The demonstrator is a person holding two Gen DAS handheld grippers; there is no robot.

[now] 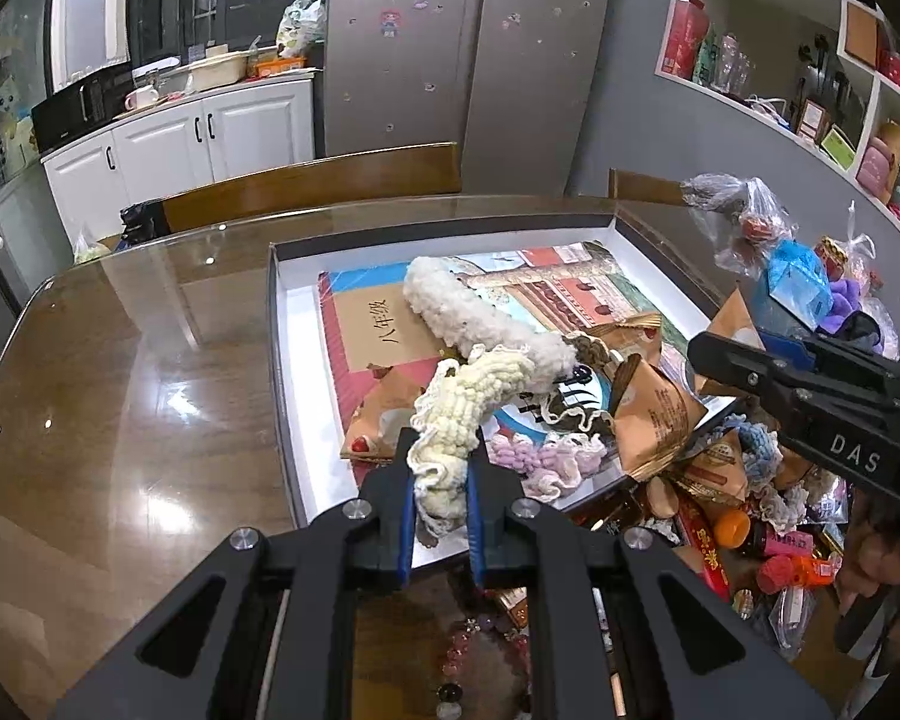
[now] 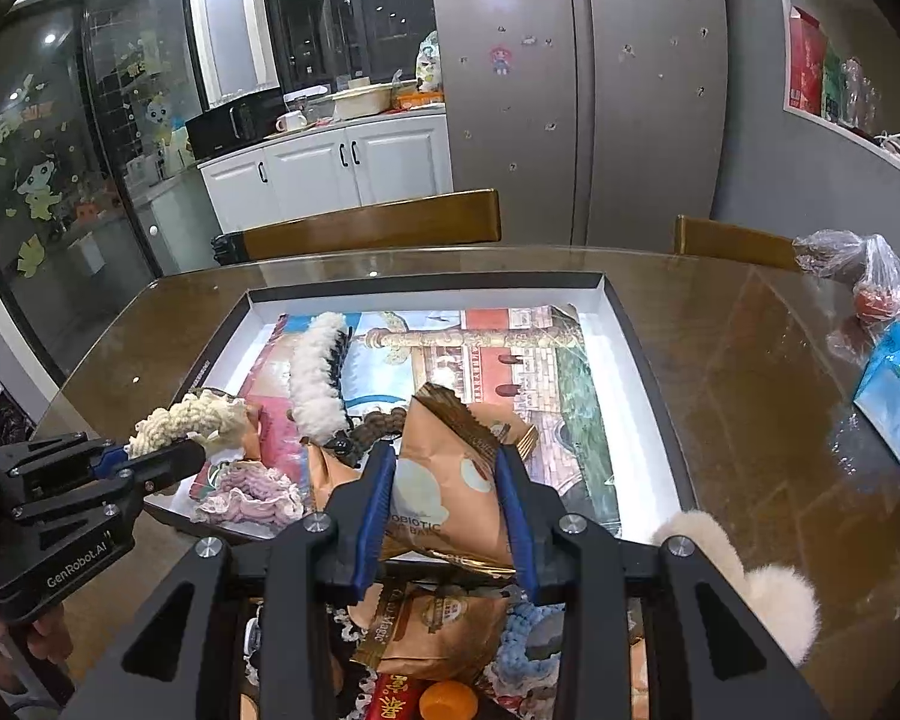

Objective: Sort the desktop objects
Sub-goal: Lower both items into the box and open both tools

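My left gripper is shut on a cream crocheted scrunchie, held over the near edge of a shallow white box; both also show in the right wrist view, the gripper and the scrunchie. My right gripper is shut on a brown snack packet, over the box's near edge; it shows in the left wrist view beside the packet. In the box lie a white fluffy hair clip, a pink scrunchie and a picture book.
A pile of snack packets, bottles and crochet items lies at the table's near right. Plastic bags and a blue pack sit far right. Two wooden chair backs stand behind the glass-topped table. A fluffy beige item lies nearby.
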